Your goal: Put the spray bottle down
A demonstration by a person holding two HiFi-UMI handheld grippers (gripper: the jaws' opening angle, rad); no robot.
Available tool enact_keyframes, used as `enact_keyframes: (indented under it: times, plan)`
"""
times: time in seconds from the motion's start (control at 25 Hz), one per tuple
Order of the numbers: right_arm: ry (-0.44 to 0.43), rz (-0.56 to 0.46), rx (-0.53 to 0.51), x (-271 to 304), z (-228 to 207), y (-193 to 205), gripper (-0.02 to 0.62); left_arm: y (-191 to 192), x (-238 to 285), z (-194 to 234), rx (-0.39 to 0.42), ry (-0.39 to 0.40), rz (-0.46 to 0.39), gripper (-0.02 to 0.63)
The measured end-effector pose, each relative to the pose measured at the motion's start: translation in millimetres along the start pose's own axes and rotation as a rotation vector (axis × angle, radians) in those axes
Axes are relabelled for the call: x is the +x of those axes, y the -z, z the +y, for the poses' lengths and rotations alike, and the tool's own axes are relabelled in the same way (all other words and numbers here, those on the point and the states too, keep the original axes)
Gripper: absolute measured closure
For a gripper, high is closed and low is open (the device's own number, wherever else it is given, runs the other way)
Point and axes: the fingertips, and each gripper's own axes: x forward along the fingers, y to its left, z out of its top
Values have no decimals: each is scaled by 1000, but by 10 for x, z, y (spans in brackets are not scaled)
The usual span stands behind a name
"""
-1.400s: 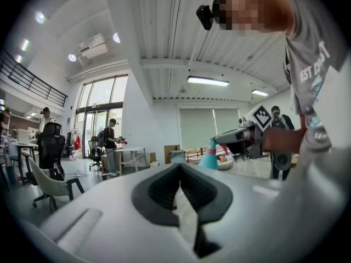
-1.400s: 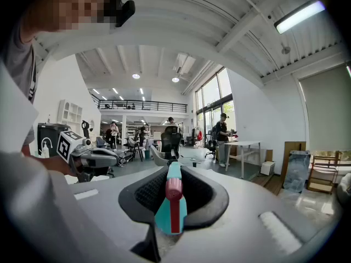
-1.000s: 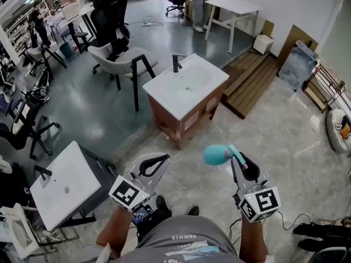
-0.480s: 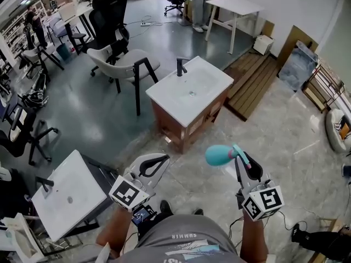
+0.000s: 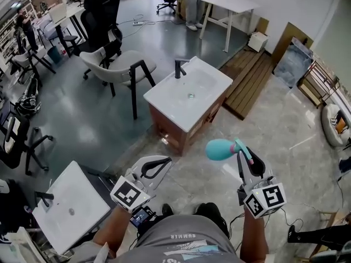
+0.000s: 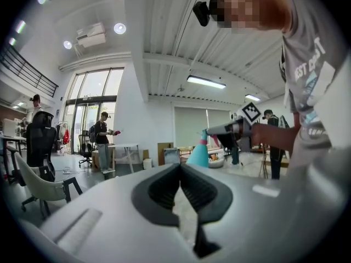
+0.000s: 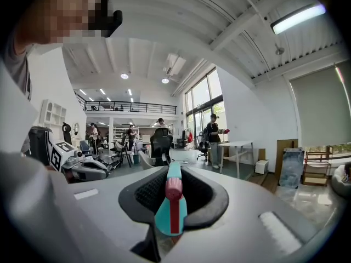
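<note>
Teal plastic spray bottle (image 5: 220,149) is clamped by its neck in the right gripper (image 5: 245,160), up in the air over the pale marble floor (image 5: 285,125), and the left gripper (image 5: 162,162) is pinched together, empty.

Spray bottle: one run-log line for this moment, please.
bottle: in air, not yet down | right gripper: shut on bottle | left gripper: shut, empty

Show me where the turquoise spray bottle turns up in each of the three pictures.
Head view: spray bottle lower right of centre, held by the right tongs.
Left gripper view: just right of centre, above the left tongs.
Right gripper view: bottom centre, between the right tongs.
Shared landmark: the white table.
</note>
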Motion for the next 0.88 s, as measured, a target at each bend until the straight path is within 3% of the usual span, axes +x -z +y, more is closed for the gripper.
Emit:
enact_keyframes:
  times: [0.28,0.56,0.88]
  plan:
    - [-11,25,40,345,-463,115,529,-27,409,319,23,-66,42,604]
    - [-44,33,71,747,-1195,200,529,-70,1100,363,3,-90,32,604]
    - [-94,38,67,1081,-1721,190,529,-85,1707,408,-18,-116,34,604]
